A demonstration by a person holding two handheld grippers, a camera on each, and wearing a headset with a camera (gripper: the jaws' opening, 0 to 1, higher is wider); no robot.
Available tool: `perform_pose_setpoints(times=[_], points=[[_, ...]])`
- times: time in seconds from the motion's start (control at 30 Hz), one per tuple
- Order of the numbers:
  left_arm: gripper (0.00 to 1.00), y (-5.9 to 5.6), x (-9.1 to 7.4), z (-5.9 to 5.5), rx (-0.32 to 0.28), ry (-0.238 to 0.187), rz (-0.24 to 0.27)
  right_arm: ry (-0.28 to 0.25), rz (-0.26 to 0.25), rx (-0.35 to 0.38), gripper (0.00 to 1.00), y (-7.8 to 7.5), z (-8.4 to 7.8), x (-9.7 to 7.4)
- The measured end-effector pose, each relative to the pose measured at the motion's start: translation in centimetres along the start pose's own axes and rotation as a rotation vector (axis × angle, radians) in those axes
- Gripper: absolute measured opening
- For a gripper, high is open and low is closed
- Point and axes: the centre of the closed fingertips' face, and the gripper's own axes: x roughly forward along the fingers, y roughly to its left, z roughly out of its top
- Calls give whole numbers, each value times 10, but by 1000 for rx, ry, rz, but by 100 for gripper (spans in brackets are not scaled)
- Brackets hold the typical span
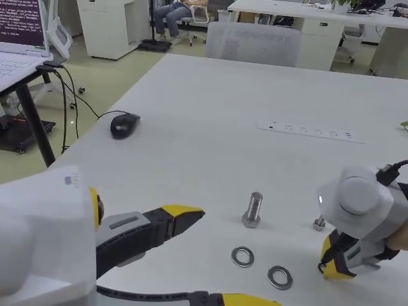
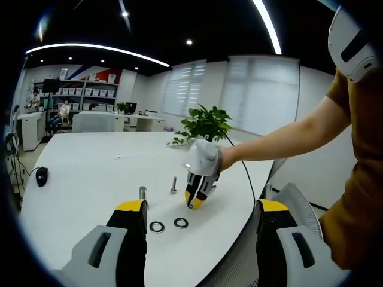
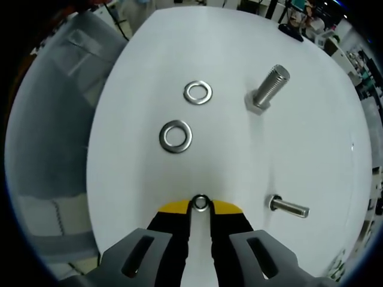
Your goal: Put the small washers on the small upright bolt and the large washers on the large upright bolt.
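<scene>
Steel small washer (image 3: 201, 202) sits pinched in the right gripper (image 3: 201, 210), beside the small bolt (image 3: 288, 207). Two large washers (image 3: 175, 136) lie near the worktop (image 3: 137, 197) edge by the large bolt (image 3: 267, 89). The left gripper (image 2: 201, 206) jaws stand wide apart.

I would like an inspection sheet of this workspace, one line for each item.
Surface: white table, matte.
Job's things: large steel bolt and small steel bolt upright; two large steel washers flat near the large bolt.
Clutter: black computer mouse, white power strip.
Grippers: left claw open; right claw shut on small steel washer.
Cables: black mouse cable leads toward the open laptop.
Surroundings: office desks, green potted plant.
</scene>
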Motion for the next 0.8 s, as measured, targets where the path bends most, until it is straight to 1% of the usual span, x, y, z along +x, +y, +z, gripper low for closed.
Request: perform_pose_setpoints(times=[0.13, 0.27, 0.33, 0.43, 0.57, 0.67, 0.73, 0.8], points=[[74, 0, 0, 0, -2, -4, 1, -7, 4, 23, 12, -1, 0, 0], [73, 0, 0, -1, -1, 7, -1, -13, 13, 46, 12, -1, -1, -1], [73, 0, 0, -1, 0, 7, 0, -27, 16, 62, 12, -1, 2, -4], [73, 0, 1, -1, 1, 4, 0, -28, 11, 64, 12, -3, 2, -10], [73, -2, 2, -1, 1, 7, -7, -32, 3, 72, 12, -7, 0, -17], [73, -3, 3, -2, 2, 6, -10, -23, -5, 71, 12, -9, -4, -21], [73, -3, 3, -3, -3, 5, -11, -33, -10, 82, 12, -12, -4, -24], [73, -3, 4, -5, -4, 9, -12, -30, -17, 86, 12, -15, -5, -26]])
